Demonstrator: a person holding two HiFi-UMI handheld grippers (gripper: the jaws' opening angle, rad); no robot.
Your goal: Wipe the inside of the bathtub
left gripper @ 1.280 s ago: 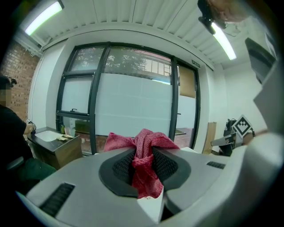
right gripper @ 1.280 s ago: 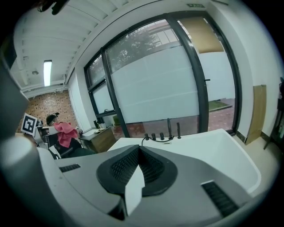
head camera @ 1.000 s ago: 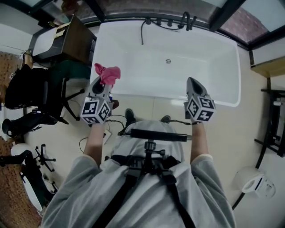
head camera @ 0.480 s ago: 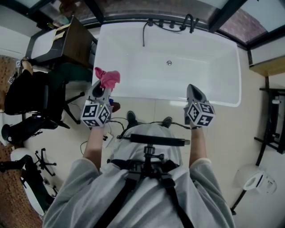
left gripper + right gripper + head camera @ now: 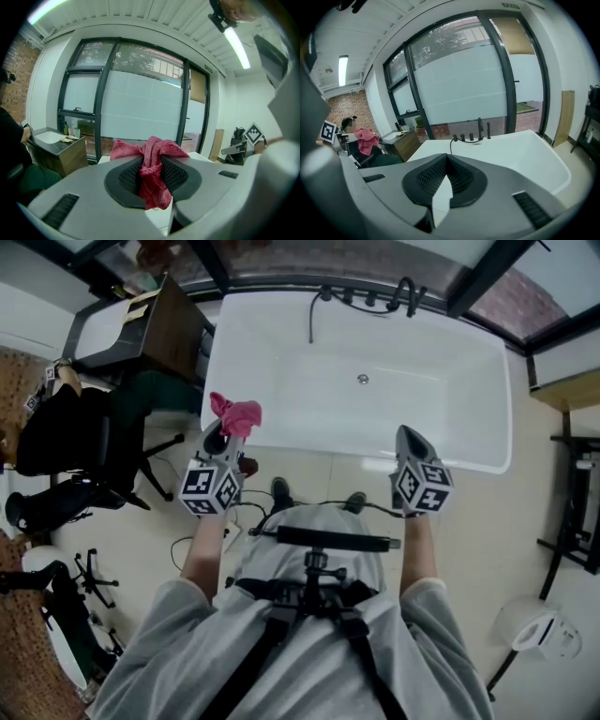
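Nearest me, both arms are out, grippers level with each other.

- The left gripper [image 5: 221, 435] is clenched on a pink cloth [image 5: 236, 414]. The cloth is pinched between the pads, with its bunched end sticking out past the tips.
- The right gripper [image 5: 407, 437] has its jaws pressed together with nothing between them.

Beyond them lies the white bathtub [image 5: 422, 362]. From the head view, the cloth sits over the tub's near-left corner. I can't tell from here whether it is touching the tub. The drain [image 5: 363, 379] is mid-basin.

On the far rim are dark taps [image 5: 403, 292]. A dark cabinet [image 5: 164, 329] stands left of the tub. Behind everything is a frosted window [image 5: 136, 112].
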